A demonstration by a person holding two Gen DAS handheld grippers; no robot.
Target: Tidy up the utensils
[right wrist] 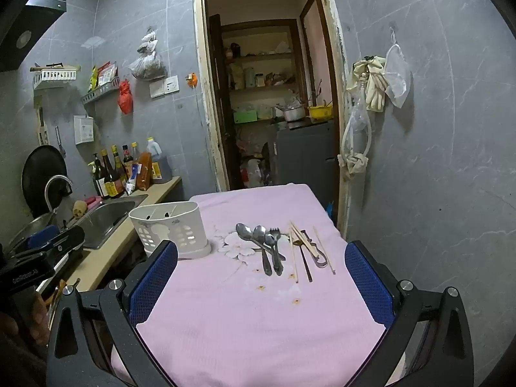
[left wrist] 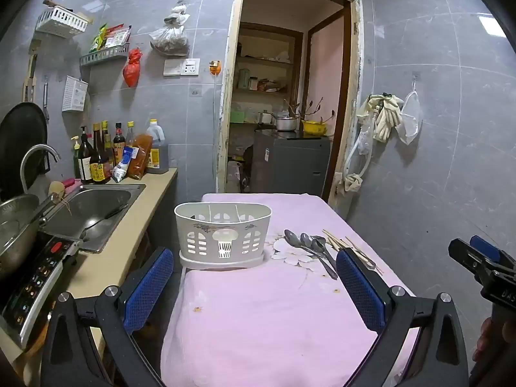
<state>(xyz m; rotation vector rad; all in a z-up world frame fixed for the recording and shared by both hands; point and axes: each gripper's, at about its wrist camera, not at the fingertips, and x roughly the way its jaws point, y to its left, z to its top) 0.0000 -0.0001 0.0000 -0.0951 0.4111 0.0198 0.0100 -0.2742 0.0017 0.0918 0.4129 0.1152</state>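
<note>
Utensils: one loose group on the pink-covered bench (right wrist: 258, 322), right of centre, none yet sorted.

Spoons (right wrist: 258, 242): three, bright metal, bowls toward the far edge, handles running back toward the cameras and overlapping. A fork (right wrist: 274, 235) lies against their right side, tines away.

Chopsticks (right wrist: 298, 245): pale wood, several, just right of the fork, long axis likewise near to far, slightly fanned; a darker-handled piece lies among them, kind unclear.

Holder (right wrist: 174, 229): white perforated plastic caddy with inner dividers, upright on the bench's left part, apart from the cutlery; it looks empty, though the compartment floors are hidden.

Right gripper (right wrist: 261, 277): jaws spread fully, nothing between them; the group lies directly ahead and slightly below. Judged the nearer hand, and a grasp across the handles would suit their lie.

Left gripper (left wrist: 254, 287): jaws equally wide and empty, facing the holder; spoons sit ahead to its right.

Sink (left wrist: 93, 206): beside the bench, left.
</note>
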